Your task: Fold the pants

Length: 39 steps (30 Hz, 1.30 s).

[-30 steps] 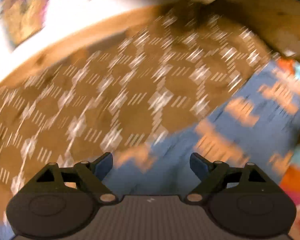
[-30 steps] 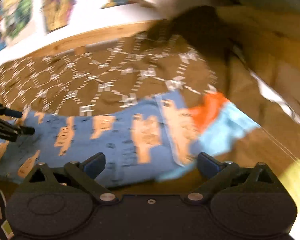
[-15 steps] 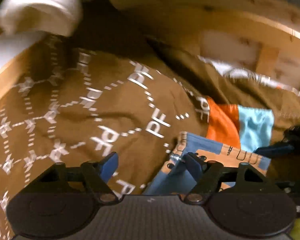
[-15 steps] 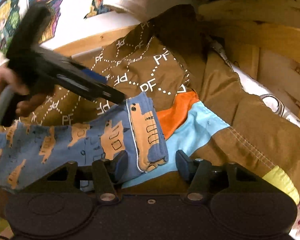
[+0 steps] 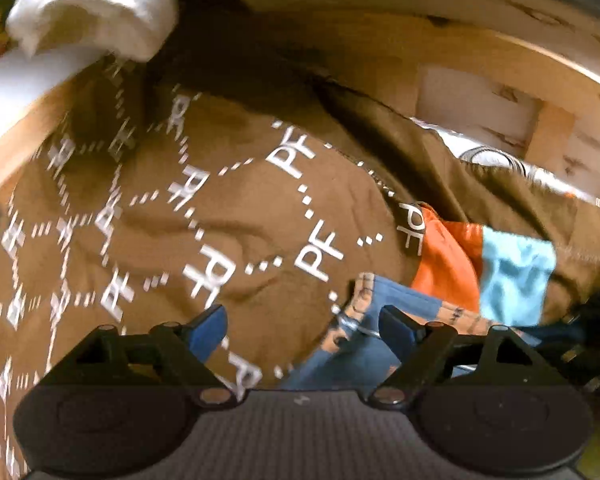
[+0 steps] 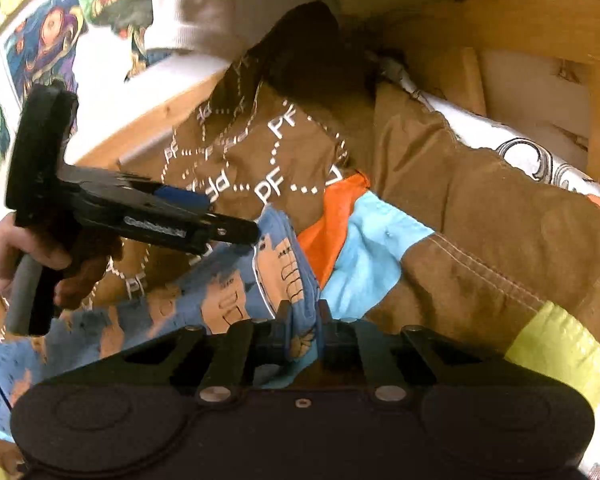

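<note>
The blue pants (image 6: 220, 292) with orange truck prints lie across a brown blanket (image 6: 300, 148) printed with white "PF" letters. My right gripper (image 6: 303, 316) is closing, and its pads pinch the near corner of the pants' hemmed edge. In the right wrist view my left gripper (image 6: 224, 216), held by a hand (image 6: 4, 252), reaches the far corner of that same edge. In the left wrist view the left gripper (image 5: 302, 320) stands wide with its jaws opening. The pants' corner (image 5: 400, 300) lies by its right finger, not pinched.
An orange and light-blue cloth (image 6: 360, 240) lies under the pants' end. A tan cloth with a yellow patch (image 6: 556, 344) lies to the right. A wooden frame (image 5: 460, 40) curves behind. A rolled white cloth (image 5: 96, 4) sits at the top left.
The right gripper's jaws have shut on the pants' edge. The left gripper swept along the pants to their end by the orange cloth and stayed wide.
</note>
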Motion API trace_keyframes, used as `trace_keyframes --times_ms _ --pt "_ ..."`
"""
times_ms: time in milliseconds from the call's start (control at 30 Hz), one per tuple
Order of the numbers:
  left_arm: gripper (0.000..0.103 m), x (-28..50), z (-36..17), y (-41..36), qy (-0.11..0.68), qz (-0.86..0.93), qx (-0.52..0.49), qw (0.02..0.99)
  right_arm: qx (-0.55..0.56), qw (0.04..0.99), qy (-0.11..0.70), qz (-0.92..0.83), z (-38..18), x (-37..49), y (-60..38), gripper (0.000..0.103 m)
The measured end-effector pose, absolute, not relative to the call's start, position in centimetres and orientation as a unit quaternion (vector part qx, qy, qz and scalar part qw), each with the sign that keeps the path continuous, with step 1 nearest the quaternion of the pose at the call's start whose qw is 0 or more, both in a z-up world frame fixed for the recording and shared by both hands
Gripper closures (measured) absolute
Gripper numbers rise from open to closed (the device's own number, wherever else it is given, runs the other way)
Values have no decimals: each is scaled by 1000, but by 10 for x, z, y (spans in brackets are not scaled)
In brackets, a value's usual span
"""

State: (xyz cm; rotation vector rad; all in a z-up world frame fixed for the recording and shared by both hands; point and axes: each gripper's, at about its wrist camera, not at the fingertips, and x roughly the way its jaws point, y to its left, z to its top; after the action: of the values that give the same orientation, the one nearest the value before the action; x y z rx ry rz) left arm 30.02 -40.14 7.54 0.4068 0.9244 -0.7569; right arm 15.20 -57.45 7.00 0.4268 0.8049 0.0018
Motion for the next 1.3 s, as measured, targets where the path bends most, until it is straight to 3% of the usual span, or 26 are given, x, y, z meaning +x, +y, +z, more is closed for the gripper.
trace_keyframes --times_ms 200,333,733,767,867,967,1033,1167,1300 --pt "16 319 101 -402 557 -319 35 766 69 929 363 14 83 146 -533 91" --pt "32 332 98 -415 634 -316 -33 705 -11 938 345 24 85 142 -508 91" --pt "35 328 89 -432 664 -261 -7 701 -155 934 315 69 80 131 -464 91" --pt "40 327 88 -433 660 -264 0 703 -161 933 314 73 79 131 -462 91" --pt "70 324 85 -436 649 -272 36 710 -172 931 311 81 78 128 -457 91" --pt "89 326 82 -427 647 -269 37 713 -172 931 309 85 79 127 -457 91" --pt "91 329 81 -418 649 -268 20 712 -170 931 312 83 79 126 -460 88" --pt "92 330 81 -404 653 -268 -14 708 -162 931 317 84 79 127 -462 66" --pt "92 330 80 -395 657 -269 -37 704 -176 928 321 75 76 127 -460 62"
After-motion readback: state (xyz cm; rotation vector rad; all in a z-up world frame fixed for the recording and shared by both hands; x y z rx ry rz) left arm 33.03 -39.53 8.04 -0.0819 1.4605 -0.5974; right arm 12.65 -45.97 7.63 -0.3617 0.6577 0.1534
